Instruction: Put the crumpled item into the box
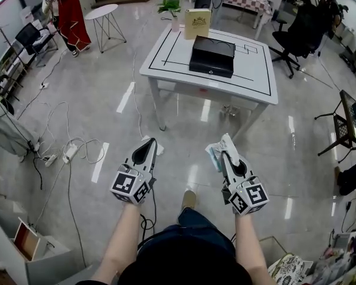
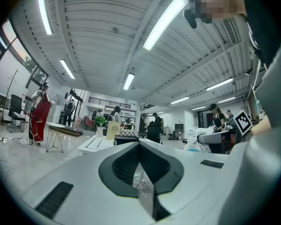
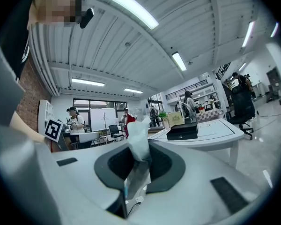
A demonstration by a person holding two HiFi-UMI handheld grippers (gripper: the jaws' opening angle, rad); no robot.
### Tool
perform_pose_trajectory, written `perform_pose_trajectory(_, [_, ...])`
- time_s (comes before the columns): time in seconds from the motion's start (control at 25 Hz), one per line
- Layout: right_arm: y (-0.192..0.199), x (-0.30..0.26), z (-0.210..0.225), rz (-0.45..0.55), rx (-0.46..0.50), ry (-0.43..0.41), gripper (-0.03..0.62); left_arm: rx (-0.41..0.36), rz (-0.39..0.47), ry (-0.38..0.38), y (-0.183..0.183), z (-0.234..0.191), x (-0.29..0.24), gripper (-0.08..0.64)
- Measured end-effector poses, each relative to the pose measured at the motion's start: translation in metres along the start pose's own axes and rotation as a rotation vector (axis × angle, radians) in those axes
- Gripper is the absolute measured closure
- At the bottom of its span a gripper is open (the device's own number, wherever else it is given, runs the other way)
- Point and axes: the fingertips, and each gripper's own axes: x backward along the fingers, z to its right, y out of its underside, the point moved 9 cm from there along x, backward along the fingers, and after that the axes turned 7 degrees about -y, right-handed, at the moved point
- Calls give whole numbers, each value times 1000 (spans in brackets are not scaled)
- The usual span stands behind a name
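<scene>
The right tool (image 1: 224, 142) is clenched on the crumpled item (image 1: 213, 154), a white wad pinched between nearly closed jaws. It is held level, presumably for carrying to the black box (image 1: 212, 56) on the bench (image 1: 258, 79), well ahead. The left tool (image 1: 149, 144) is closed on nothing, held alongside, apparently idle.

Bright, even light from ceiling tubes (image 2: 164, 20); some daylight at window (image 2: 7, 41). White glare streaks on glossy floor (image 1: 126, 97). Shadows faint. Head view sharp, edges bent. Both gripper views heavy fisheye, black corners; nearest parts soft, far room hazy.
</scene>
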Motion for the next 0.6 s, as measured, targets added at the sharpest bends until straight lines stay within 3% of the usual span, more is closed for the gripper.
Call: perform_pose_trajectory(0.6, [-14,-72,95,-10,-19,-20,549,5,3,-16,-4,-19,-115,560])
